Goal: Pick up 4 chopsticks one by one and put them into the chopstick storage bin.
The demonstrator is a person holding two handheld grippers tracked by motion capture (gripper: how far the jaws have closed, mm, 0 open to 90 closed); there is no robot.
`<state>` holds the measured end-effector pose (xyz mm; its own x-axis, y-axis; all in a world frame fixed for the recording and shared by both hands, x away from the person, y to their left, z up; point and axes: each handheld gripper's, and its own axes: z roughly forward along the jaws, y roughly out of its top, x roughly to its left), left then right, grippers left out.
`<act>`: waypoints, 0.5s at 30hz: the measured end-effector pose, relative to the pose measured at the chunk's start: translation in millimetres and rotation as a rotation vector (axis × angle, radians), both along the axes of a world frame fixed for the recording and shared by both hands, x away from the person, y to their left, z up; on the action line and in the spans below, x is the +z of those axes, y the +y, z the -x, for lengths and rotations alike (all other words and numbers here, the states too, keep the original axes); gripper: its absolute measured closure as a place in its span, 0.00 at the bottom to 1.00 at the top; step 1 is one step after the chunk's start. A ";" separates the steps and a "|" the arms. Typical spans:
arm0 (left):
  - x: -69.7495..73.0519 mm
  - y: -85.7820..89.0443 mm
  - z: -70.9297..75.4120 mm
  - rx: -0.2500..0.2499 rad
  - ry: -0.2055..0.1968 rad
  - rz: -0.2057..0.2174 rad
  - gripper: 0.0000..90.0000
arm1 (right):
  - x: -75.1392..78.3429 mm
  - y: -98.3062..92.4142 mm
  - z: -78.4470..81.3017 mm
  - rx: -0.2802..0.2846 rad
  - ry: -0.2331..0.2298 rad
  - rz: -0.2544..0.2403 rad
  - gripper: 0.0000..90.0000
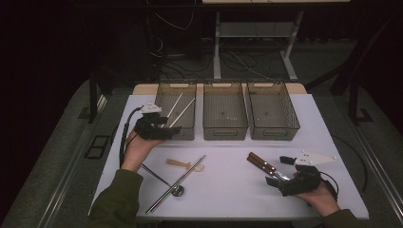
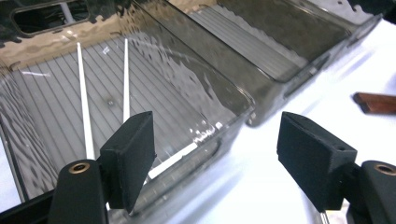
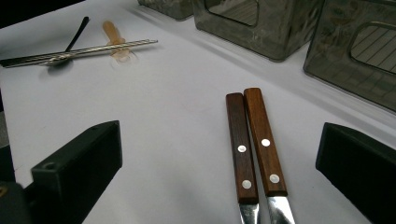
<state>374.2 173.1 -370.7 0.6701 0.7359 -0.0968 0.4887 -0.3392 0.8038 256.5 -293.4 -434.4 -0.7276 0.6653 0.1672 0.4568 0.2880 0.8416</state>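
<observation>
My left gripper (image 1: 170, 129) (image 2: 215, 137) hovers at the near end of the left smoky plastic bin (image 1: 184, 134) (image 2: 205, 79); its jaws stand open with nothing between them. Two white chopsticks (image 1: 177, 109) (image 2: 85, 105) lie inside that bin. My right gripper (image 1: 274, 179) (image 3: 222, 140) rests low near the table's front right, open. Two wooden-handled knives (image 1: 261, 165) (image 3: 254, 140) lie side by side on the white table between its jaws, and the pads do not touch them.
A middle bin (image 1: 225, 132) and a right bin (image 1: 274, 134) stand in a row with the left one. A pair of metal chopsticks (image 1: 179, 181) (image 3: 79, 52), a small wooden spoon (image 1: 183, 164) (image 3: 114, 39) and a dark-handled spoon (image 1: 159, 176) lie at the front left.
</observation>
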 end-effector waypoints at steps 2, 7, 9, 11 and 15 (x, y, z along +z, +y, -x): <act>-1.5 0.5 5.8 0.000 -0.001 0.001 0.29 | -0.1 0.0 0.0 -0.001 -0.001 -0.001 0.01; -6.3 1.8 21.4 -0.007 -0.008 0.011 0.29 | -0.2 -0.4 -0.1 -0.003 -0.005 0.000 0.01; -8.7 2.2 26.9 -0.007 -0.008 0.007 0.29 | -0.2 -0.4 -0.1 -0.003 -0.002 0.000 0.01; -10.7 3.4 31.3 -0.009 -0.010 0.004 0.29 | -0.2 -0.2 0.0 -0.003 0.001 0.000 0.01; -14.9 5.4 41.3 -0.011 -0.012 0.005 0.29 | -0.1 -0.3 0.2 -0.004 -0.005 0.000 0.01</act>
